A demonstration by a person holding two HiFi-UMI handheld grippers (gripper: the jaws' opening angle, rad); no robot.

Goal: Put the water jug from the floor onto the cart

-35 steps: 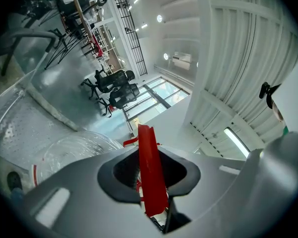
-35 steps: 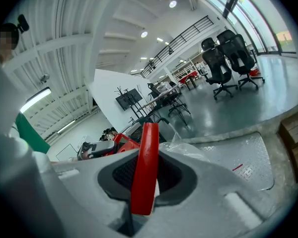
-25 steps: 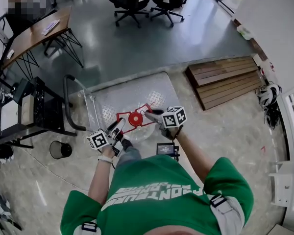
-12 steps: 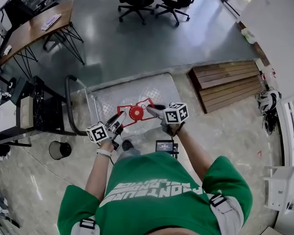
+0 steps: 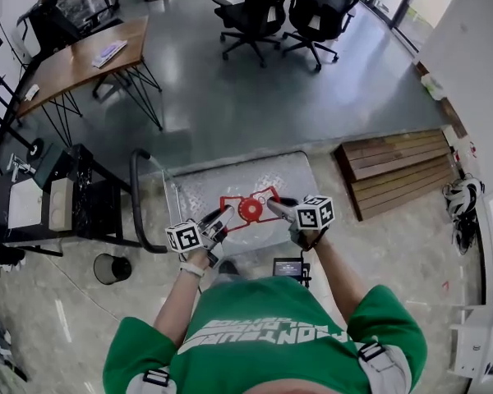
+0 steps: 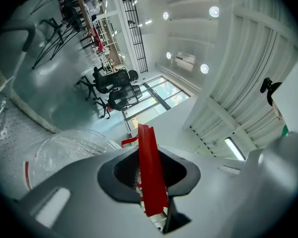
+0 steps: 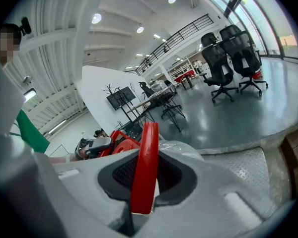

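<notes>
Water jug gripped from both sides over the cart.
The jug is held between the left tongs and the right tongs, above the cart's metal deck; whether it rests there cannot be told. Each pair of tongs is closed to a narrow gap on the jug's red handle, one at either side.

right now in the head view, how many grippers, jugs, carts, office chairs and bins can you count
grippers: 2, left gripper and right gripper
jug: 1
cart: 1
office chairs: 2
bin: 1
total: 7
</notes>
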